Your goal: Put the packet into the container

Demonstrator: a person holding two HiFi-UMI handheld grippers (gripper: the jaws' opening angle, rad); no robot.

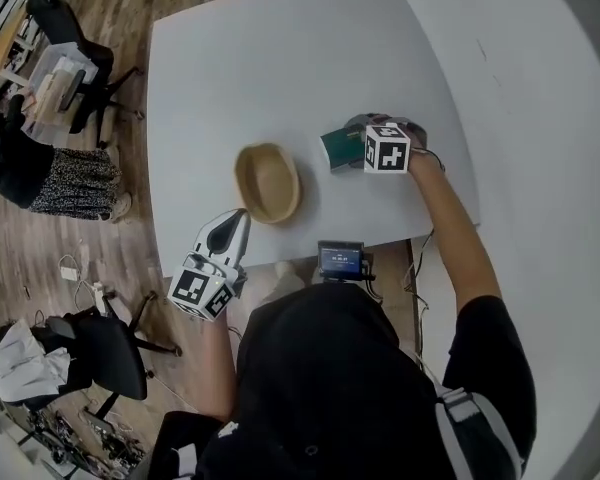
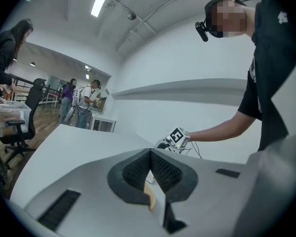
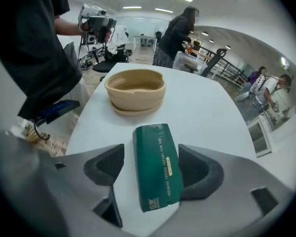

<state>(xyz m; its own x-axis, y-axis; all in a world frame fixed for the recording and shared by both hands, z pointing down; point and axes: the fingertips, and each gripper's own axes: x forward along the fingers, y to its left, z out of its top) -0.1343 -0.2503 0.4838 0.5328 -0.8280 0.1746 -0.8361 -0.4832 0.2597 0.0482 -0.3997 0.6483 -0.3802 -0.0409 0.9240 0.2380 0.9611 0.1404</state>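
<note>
Right gripper view shows the right gripper [image 3: 150, 158] with its jaws apart over the white surface [image 3: 202, 107]. The green packet [image 3: 157, 172] lies flat between them, close to the right-hand jaw and clear of the other, with the tan container [image 3: 135, 90] ahead of the gripper beyond the packet. The left gripper [image 2: 150, 154] has its jaws closed together on nothing, and the container is just ahead of its tips.

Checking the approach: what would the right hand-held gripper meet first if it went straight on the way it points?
Probably the packet, which lies flat on the table between the open jaws, with no other thing before it.
</note>
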